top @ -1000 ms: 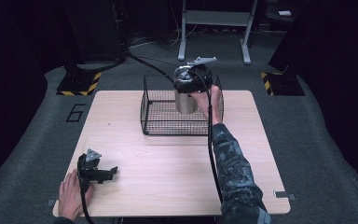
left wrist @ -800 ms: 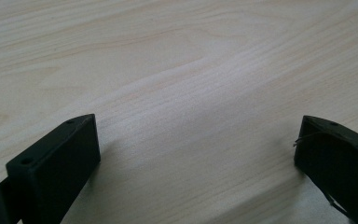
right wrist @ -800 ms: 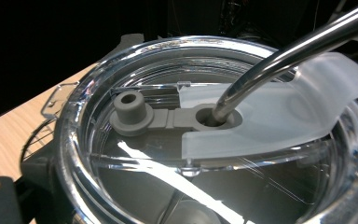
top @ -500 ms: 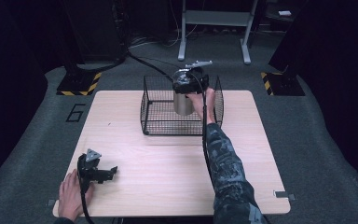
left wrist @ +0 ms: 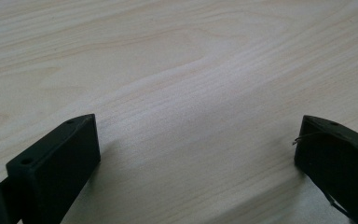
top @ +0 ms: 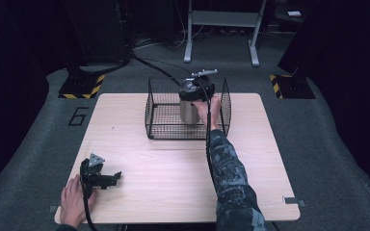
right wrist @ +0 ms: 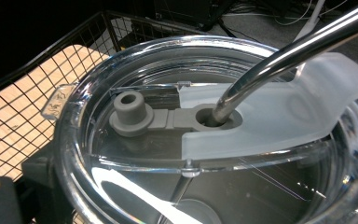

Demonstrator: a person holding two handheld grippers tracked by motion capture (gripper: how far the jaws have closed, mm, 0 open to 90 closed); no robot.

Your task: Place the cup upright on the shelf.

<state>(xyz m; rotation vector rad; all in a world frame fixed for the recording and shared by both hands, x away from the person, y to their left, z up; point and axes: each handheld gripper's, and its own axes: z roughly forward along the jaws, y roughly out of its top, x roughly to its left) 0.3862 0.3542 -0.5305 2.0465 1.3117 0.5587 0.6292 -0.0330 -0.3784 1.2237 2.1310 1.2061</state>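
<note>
A light wooden surface (top: 173,163) seen from above, with a black wire basket (top: 164,113) standing at its far edge. Inside the basket, toward its right side, a steel tumbler (top: 189,111) stands upright. The right tongs (top: 192,90) sit at the tumbler's top, held by a hand reaching over the basket's near wall. From the right gripper view, the tumbler's clear lid (right wrist: 214,140) lies very close below the camera, with a metal straw (right wrist: 289,56) slanting out through a grey seal, and a black jaw presses against the lid's rim at lower left; the tongs appear closed on the tumbler, though the second jaw is hidden. The left tongs (left wrist: 196,158) rest on the bare wood near the front left corner, jaws spread wide and holding nothing. Likely risks: a grip on the smooth lid rim alone could slip, or the lid could pop off, dropping the tumbler; lifting at a tilt could catch it on the basket's wire wall.
</note>
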